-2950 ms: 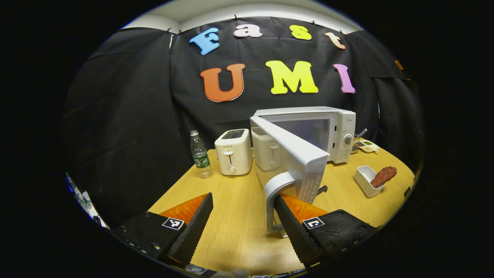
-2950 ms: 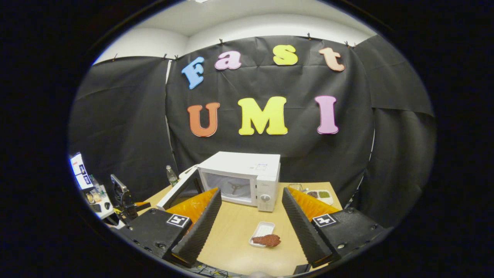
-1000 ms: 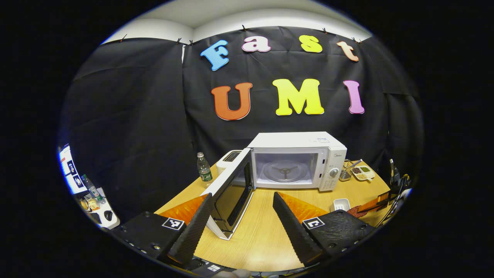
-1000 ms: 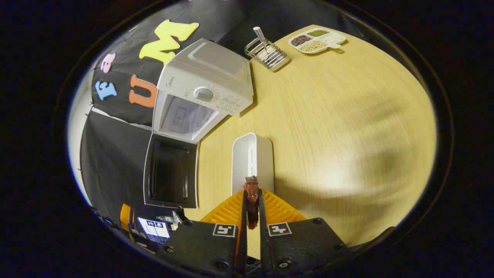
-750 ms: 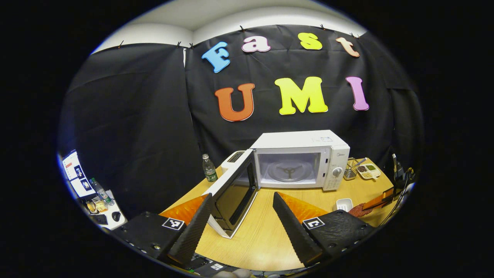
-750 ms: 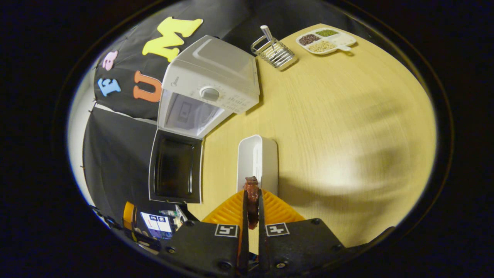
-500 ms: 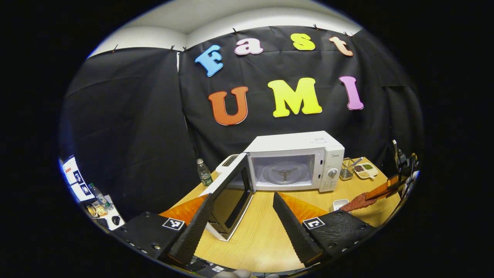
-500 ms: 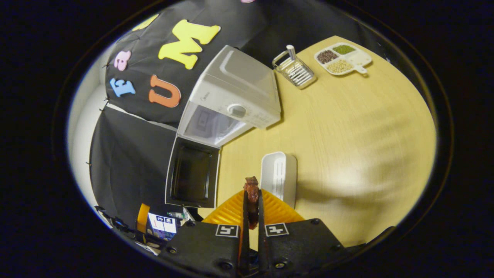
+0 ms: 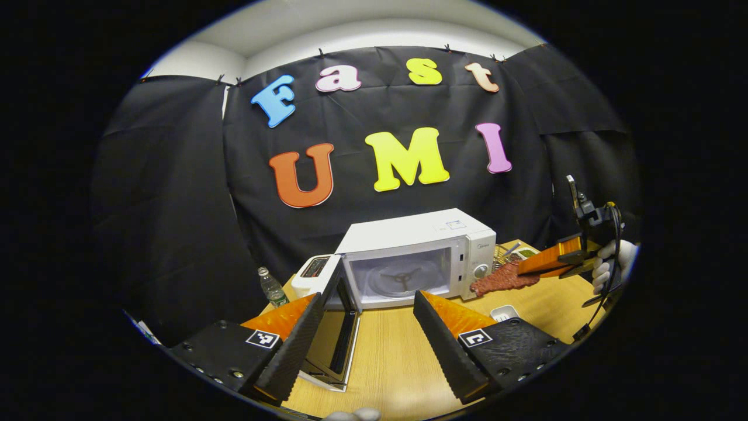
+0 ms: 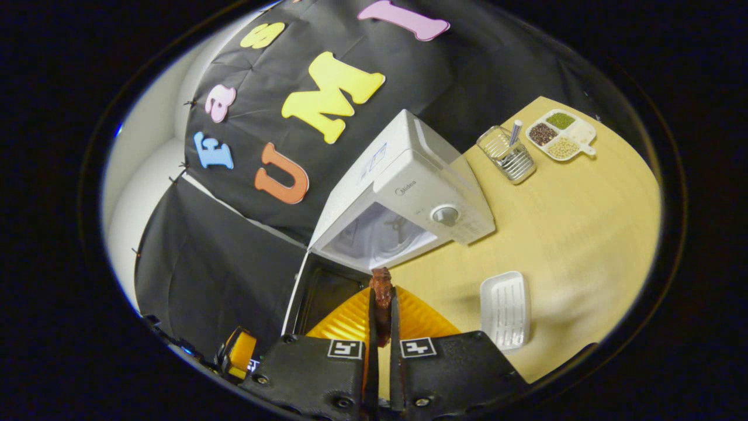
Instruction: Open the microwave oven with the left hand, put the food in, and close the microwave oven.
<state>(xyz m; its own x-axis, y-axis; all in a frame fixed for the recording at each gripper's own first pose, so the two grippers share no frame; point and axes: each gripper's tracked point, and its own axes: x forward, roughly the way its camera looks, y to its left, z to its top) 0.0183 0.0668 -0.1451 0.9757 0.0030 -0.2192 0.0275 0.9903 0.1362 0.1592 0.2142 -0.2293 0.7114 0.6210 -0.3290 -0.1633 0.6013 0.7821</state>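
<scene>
Table (image 10: 584, 234) carries the microwave (image 9: 418, 257), whose door (image 9: 342, 318) stands swung wide toward the left side, leaving the cavity and its turntable exposed. Compared with half a second ago, the right tool (image 10: 381, 327) has risen off the table and tilted toward the oven: in the right gripper view the opening now sits directly ahead of the fingers, where the white tray (image 10: 505, 310) lay ahead of them before. The tray now rests empty on the table, off to the right of that tool. The food (image 10: 382, 304), a dark reddish-brown piece, is clenched between both fingers of the right tool, its tip protruding forward; in the left gripper view it hangs in the air just in front of the microwave's control panel, well above the table. The left tool (image 9: 365, 339) is released, fingers spread wide and gripping nothing, positioned near the open door. Judgement: the opening step is complete and the carry is under way; insertion into the cavity and door closure remain. The left tool appears placed to push the door shut afterward.
</scene>
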